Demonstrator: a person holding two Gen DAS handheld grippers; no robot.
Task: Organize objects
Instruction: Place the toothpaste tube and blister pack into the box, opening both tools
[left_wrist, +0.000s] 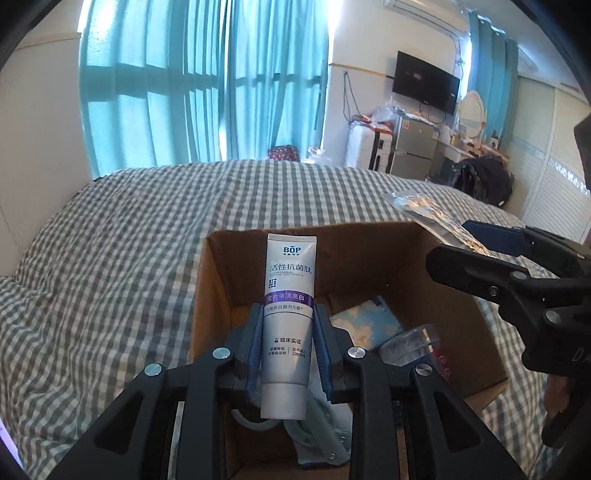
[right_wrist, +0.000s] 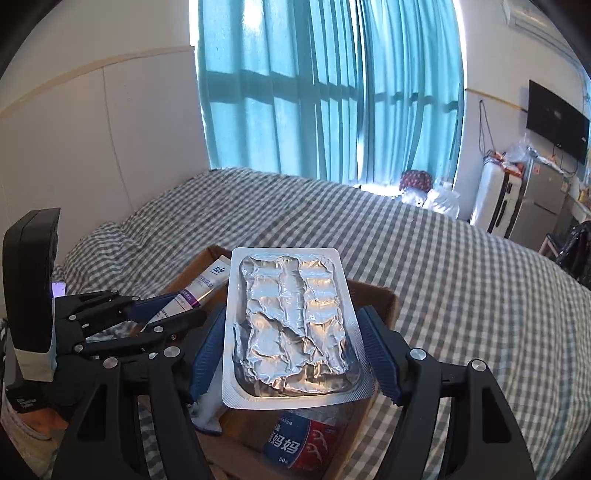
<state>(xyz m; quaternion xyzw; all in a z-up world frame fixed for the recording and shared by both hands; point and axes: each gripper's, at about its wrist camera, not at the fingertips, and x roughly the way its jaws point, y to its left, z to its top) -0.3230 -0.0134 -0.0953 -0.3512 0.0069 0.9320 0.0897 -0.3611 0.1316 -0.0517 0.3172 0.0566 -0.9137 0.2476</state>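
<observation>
My left gripper (left_wrist: 289, 314) is shut on a white and purple toothpaste tube (left_wrist: 288, 325), which stands upright between the blue pads with its crimped end up. It hangs over an open cardboard box (left_wrist: 369, 258) on the bed. My right gripper (right_wrist: 291, 315) is shut on a silver foil blister pack (right_wrist: 291, 325), its pads pressing the two long edges. The pack lies flat above the same box (right_wrist: 384, 295). In the right wrist view the left gripper (right_wrist: 173, 308) and the tube (right_wrist: 207, 286) are at the left. In the left wrist view the right gripper (left_wrist: 476, 240) and the pack (left_wrist: 428, 214) are at the upper right.
Inside the box lie a bag of floss picks (right_wrist: 306, 439), a blue patterned packet (left_wrist: 369, 321) and a grey object (left_wrist: 321, 432). A grey checked bed cover (left_wrist: 129, 240) surrounds the box. Teal curtains (left_wrist: 207, 92), a suitcase (left_wrist: 364, 147) and a small fridge (left_wrist: 413, 147) stand beyond the bed.
</observation>
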